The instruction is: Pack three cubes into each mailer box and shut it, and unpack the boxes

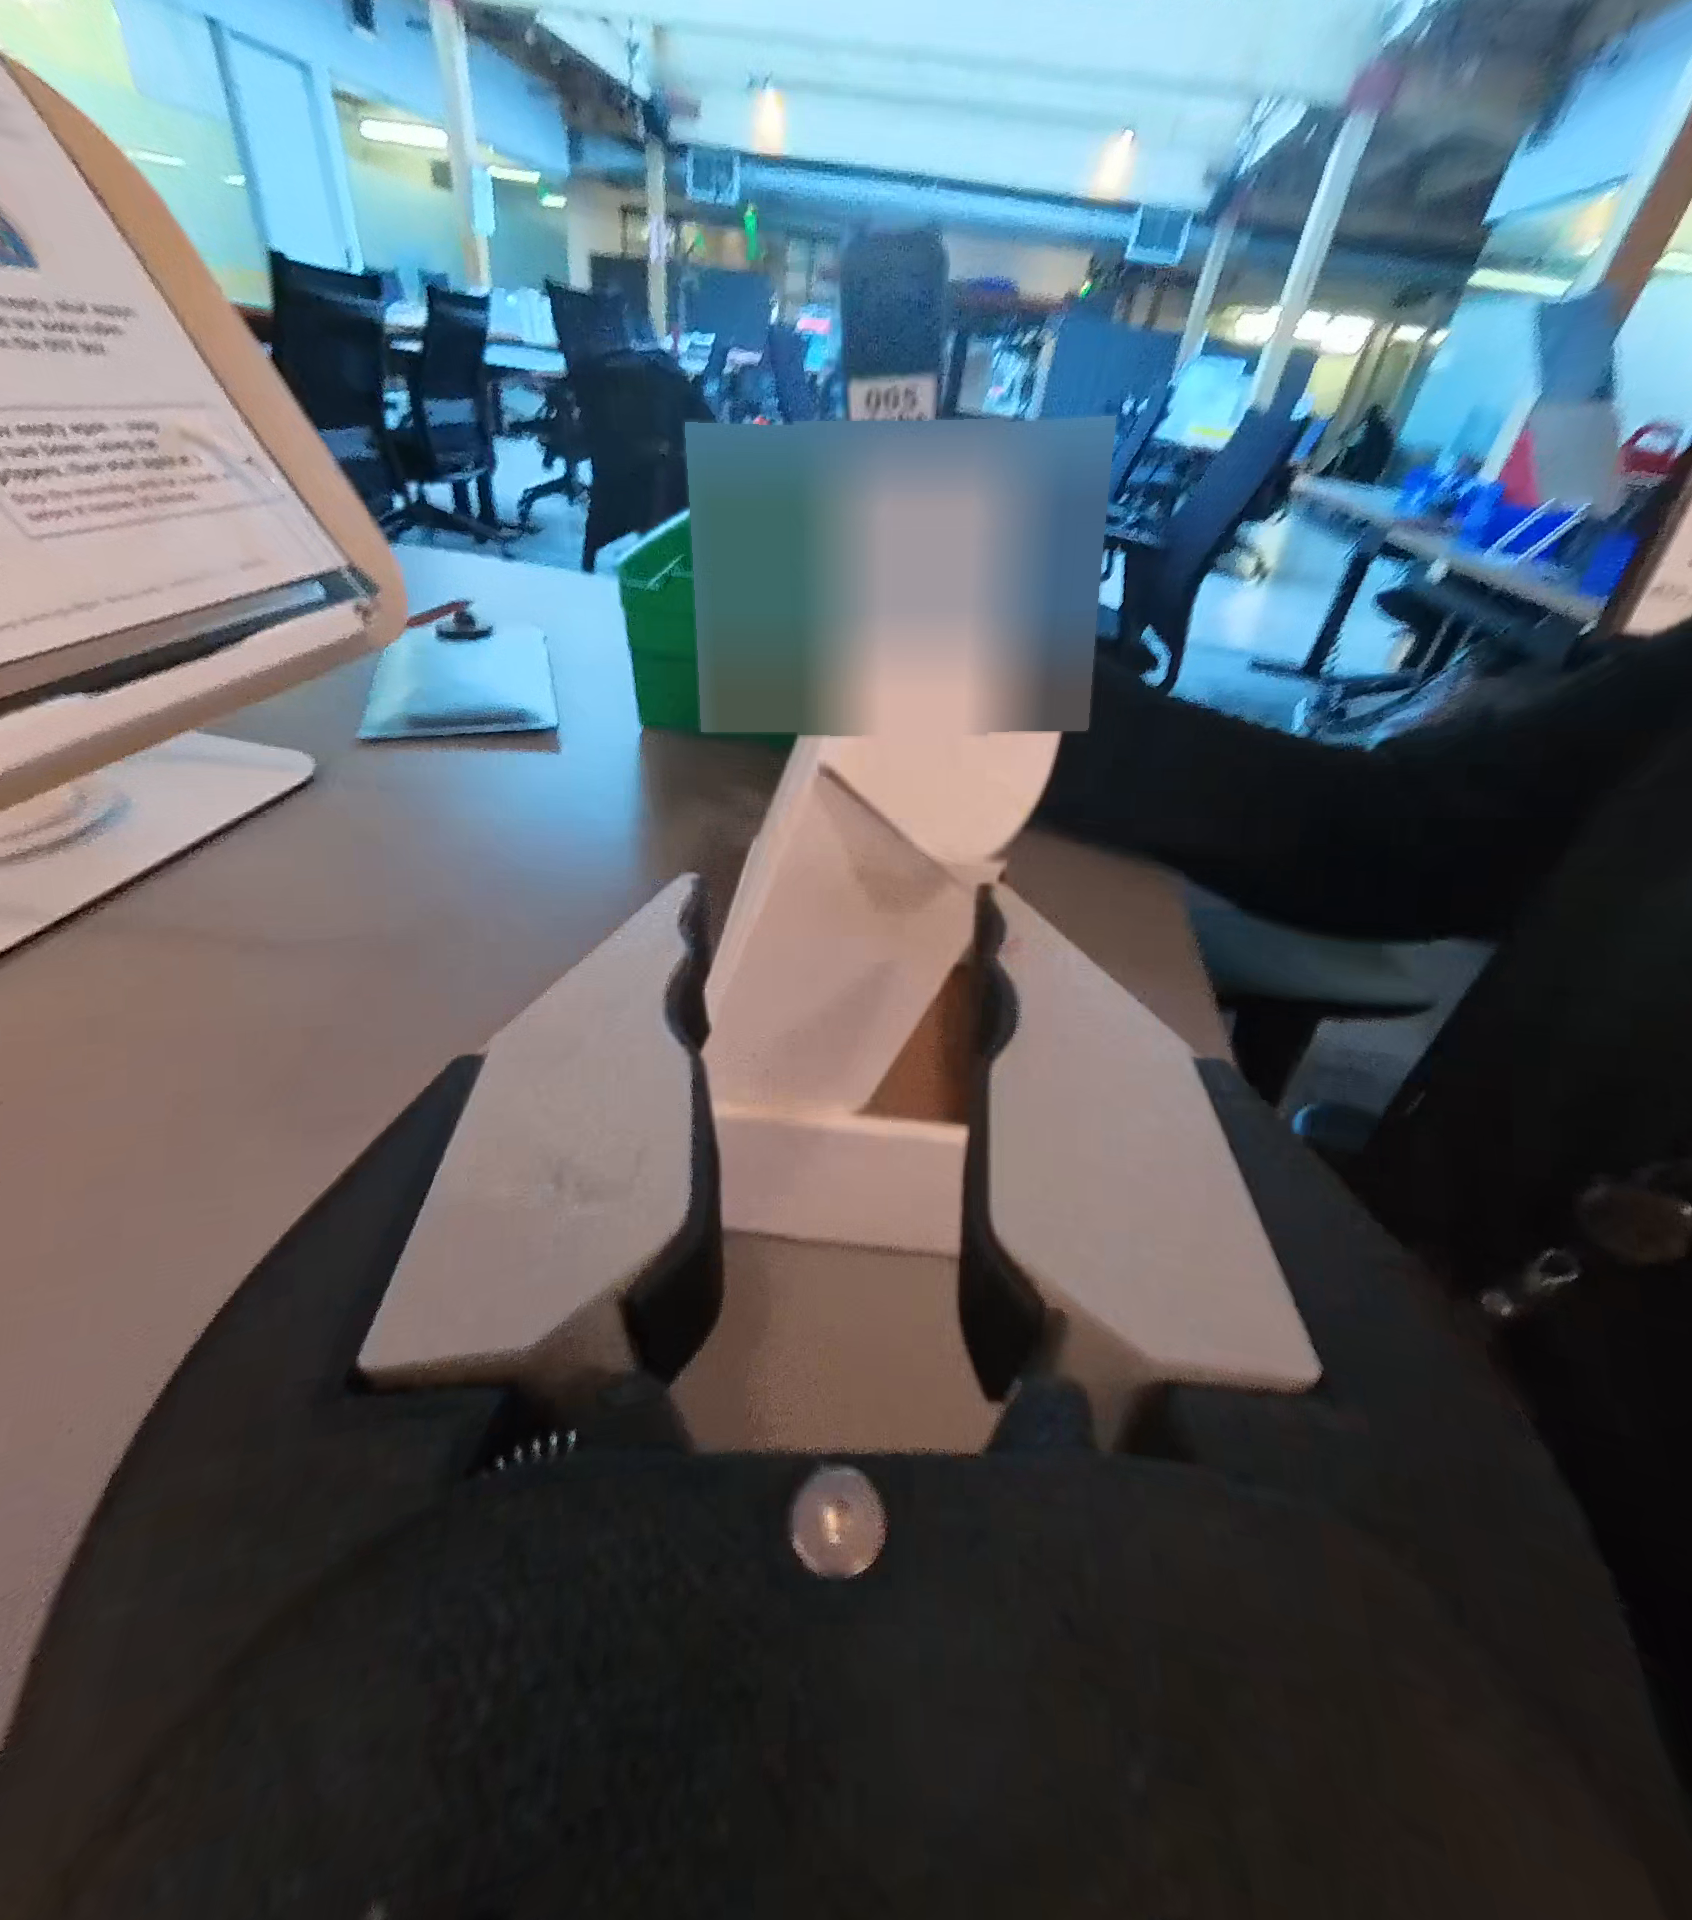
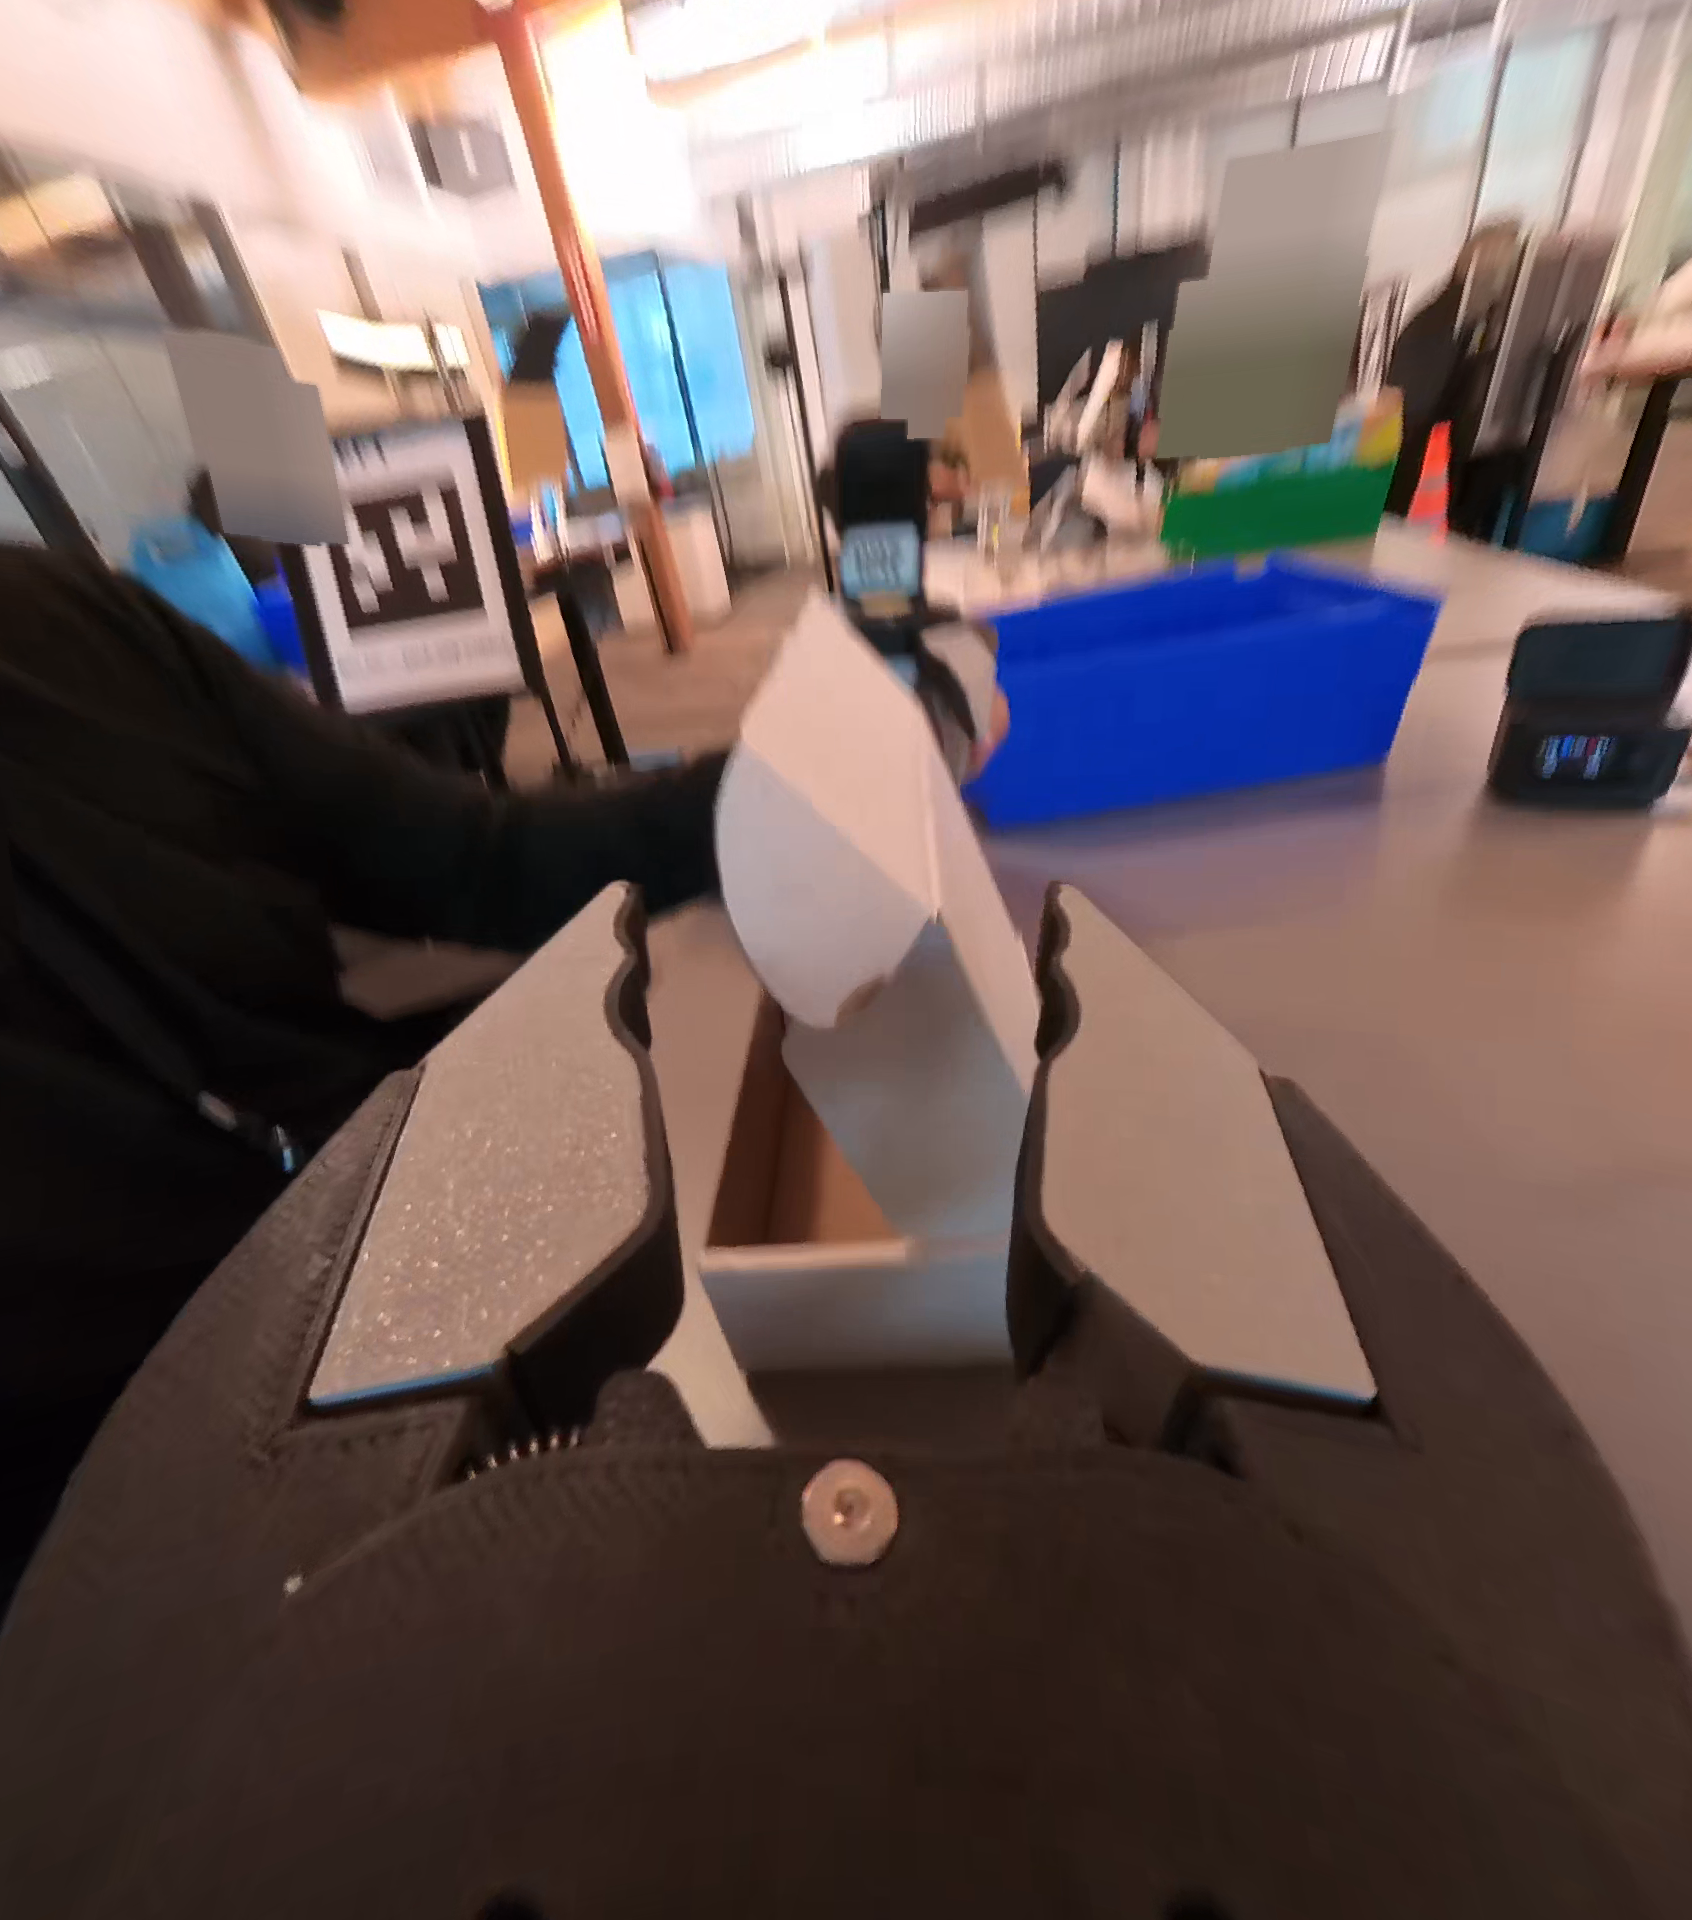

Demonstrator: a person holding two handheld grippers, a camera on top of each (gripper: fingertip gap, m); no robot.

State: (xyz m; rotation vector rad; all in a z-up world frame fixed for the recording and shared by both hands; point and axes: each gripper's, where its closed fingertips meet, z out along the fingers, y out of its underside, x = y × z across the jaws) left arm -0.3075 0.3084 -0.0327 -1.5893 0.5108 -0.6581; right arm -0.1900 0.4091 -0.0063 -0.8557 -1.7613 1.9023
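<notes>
With both jaws parted and grasping nothing, the left gripper (image 1: 842, 935) and right gripper (image 2: 842, 935) are facing opposite ends of the half-open mailer box (image 1: 837, 1164), its long axis running between them.

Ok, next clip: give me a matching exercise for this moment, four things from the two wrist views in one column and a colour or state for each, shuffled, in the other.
Things:
1. mailer box
2. tub behind the box in the left wrist view
3. tub beyond the box in the right wrist view
4. left gripper

Colour or state:
A. blue
B. fingers apart, either side of the box end
C. white, lid raised, brown inside showing
D. green

Pairs: 1-C, 2-D, 3-A, 4-B
</notes>
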